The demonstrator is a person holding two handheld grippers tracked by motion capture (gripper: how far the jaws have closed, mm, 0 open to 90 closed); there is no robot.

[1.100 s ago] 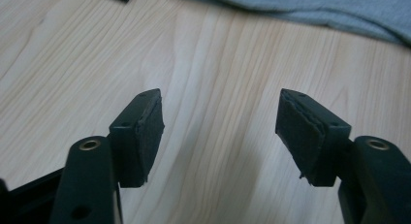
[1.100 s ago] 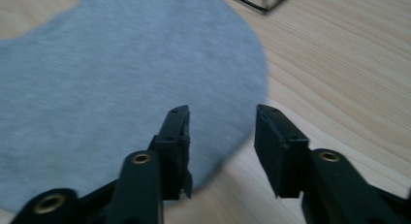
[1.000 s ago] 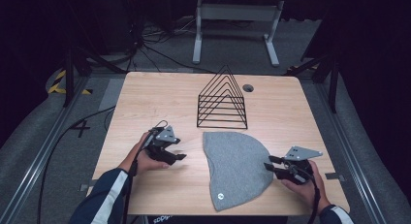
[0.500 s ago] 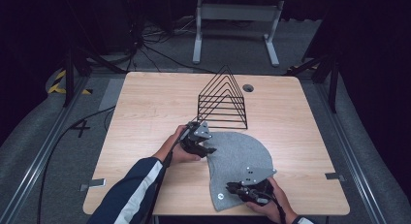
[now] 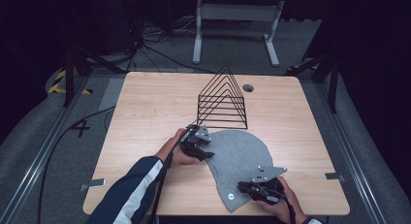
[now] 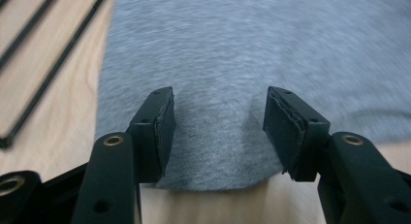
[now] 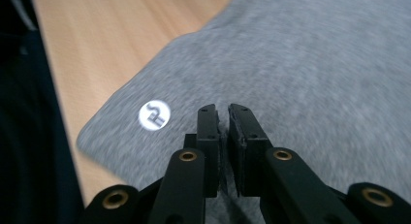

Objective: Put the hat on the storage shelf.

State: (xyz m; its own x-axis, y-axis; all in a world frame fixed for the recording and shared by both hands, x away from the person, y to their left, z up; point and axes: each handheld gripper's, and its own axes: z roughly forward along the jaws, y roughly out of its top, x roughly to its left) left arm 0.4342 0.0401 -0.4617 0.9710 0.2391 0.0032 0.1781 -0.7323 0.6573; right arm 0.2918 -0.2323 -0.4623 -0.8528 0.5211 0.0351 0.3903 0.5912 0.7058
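The grey felt piece is lying flat on the wooden table, just in front of the black wire rack. The left gripper, jaws apart, is straddling its edge; the right gripper is pinching it closed near the white logo.

Only mark: small round white logo patch on the grey cloth, near its corner. Symbol inside too blurred to read. No other text.

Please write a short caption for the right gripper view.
Right gripper shut on the grey cloth beside its white logo.
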